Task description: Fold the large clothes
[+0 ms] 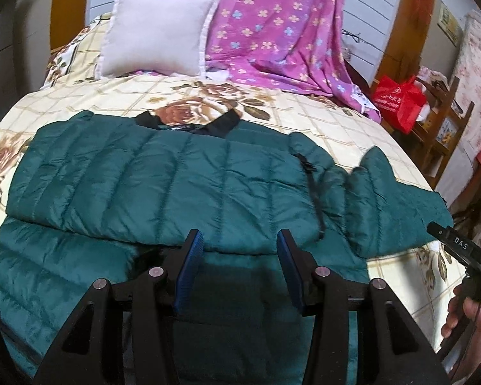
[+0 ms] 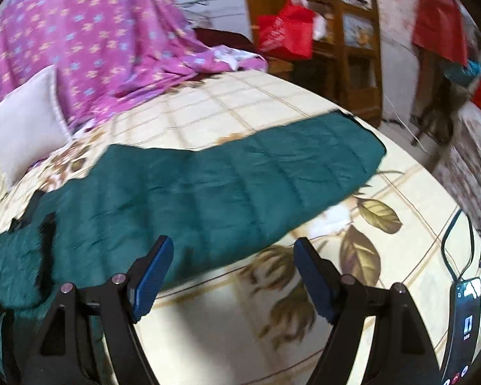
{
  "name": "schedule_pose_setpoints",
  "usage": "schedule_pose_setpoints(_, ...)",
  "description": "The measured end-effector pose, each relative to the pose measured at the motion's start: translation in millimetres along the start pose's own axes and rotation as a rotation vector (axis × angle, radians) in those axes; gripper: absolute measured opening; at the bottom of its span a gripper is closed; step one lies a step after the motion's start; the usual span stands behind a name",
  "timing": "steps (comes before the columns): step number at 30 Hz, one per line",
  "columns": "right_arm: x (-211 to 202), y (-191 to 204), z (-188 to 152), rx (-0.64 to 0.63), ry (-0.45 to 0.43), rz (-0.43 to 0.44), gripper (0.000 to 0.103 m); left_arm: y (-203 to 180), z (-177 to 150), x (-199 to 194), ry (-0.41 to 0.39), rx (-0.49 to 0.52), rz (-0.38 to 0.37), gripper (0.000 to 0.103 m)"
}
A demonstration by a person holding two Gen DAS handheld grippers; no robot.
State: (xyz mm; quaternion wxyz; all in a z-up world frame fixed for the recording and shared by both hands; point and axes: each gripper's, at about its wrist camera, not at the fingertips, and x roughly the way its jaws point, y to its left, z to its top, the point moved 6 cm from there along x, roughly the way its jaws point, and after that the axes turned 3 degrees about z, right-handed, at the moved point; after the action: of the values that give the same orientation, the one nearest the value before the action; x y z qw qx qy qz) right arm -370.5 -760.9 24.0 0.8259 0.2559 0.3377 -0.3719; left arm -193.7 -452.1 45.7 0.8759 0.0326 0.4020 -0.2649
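A dark green quilted puffer jacket (image 1: 163, 176) lies flat on the bed, black collar (image 1: 189, 122) at the far side. One sleeve is folded across the body; the other sleeve (image 2: 240, 173) stretches out to the right. My left gripper (image 1: 239, 240) is open and empty, just above the jacket's near hem. My right gripper (image 2: 234, 250) is open and empty, above the bedsheet at the near edge of the outstretched sleeve. The right gripper's body also shows at the right edge of the left wrist view (image 1: 458, 243).
The bed has a cream floral sheet (image 1: 304, 112). A white pillow (image 1: 157, 32) and a purple flowered cloth (image 1: 272, 25) lie at the head. A phone with a cable (image 2: 465, 320) lies on the bed at the right. A red bag (image 1: 400, 99) and wooden furniture (image 2: 356, 48) stand beyond the bed's right side.
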Motion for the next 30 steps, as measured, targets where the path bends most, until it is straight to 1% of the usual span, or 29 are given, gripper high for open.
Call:
schedule_pose_setpoints(2, 6.7, -8.5, 6.6, 0.003, -0.005, -0.021, 0.081, 5.2, 2.1, 0.9, 0.002, 0.002, 0.011, 0.03)
schedule_pose_setpoints(6, 19.6, -35.6, 20.4, 0.073, -0.012, -0.051, 0.081, 13.8, 6.6, -2.4, -0.013, 0.004, 0.014, 0.03)
schedule_pose_setpoints(8, 25.1, -49.4, 31.3, 0.085, -0.023, -0.081, 0.081, 17.9, 8.1, -4.1, -0.018, 0.01, 0.017, 0.03)
schedule_pose_setpoints(12, 30.7, -83.8, 59.2, 0.112, -0.082, -0.157, 0.081, 27.6, 9.0, -3.9, -0.017, 0.015, 0.028, 0.03)
schedule_pose_setpoints(15, 39.5, -115.6, 75.7, 0.19, -0.102, -0.195, 0.081, 34.8, 10.0, -3.0, -0.015, 0.005, 0.031, 0.03)
schedule_pose_setpoints(18, 57.6, -140.2, 84.6, 0.262, -0.081, -0.189, 0.081, 40.1, 11.0, -2.8, -0.018, -0.002, 0.035, 0.03)
schedule_pose_setpoints(20, 71.5, -147.5, 86.5, 0.268, -0.052, -0.191, 0.081, 42.3, 10.9, -1.7, -0.016, -0.003, 0.037, 0.03)
schedule_pose_setpoints(23, 85.3, -149.4, 82.9, 0.268, -0.022, -0.166, 0.08, 45.3, 10.6, 0.0, -0.008, -0.002, 0.042, 0.03)
schedule_pose_setpoints(24, 87.1, -151.4, 80.7, 0.276, -0.019, -0.157, 0.073, 46.6, 10.4, 0.2, -0.005, -0.003, 0.042, 0.03)
schedule_pose_setpoints(25, 85.8, -154.6, 79.7, 0.282, -0.038, -0.159, 0.069, 48.0, 10.4, -0.3, -0.004, -0.005, 0.043, 0.03)
schedule_pose_setpoints(27, 84.6, -157.0, 78.6, 0.293, -0.049, -0.127, 0.025, 52.6, 10.7, -3.2, -0.012, -0.01, 0.046, 0.03)
schedule_pose_setpoints(28, 83.2, -156.9, 78.2, 0.3, -0.047, -0.097, 0.021, 55.0, 11.1, -4.7, -0.016, -0.01, 0.051, 0.03)
schedule_pose_setpoints(29, 79.4, -155.2, 79.2, 0.298, -0.052, -0.081, 0.016, 56.9, 11.2, -5.4, -0.017, -0.01, 0.057, 0.03)
schedule_pose_setpoints(30, 74.6, -153.3, 80.3, 0.293, -0.061, -0.07, 0.013, 59.6, 11.7, -6.3, -0.017, -0.012, 0.064, 0.03)
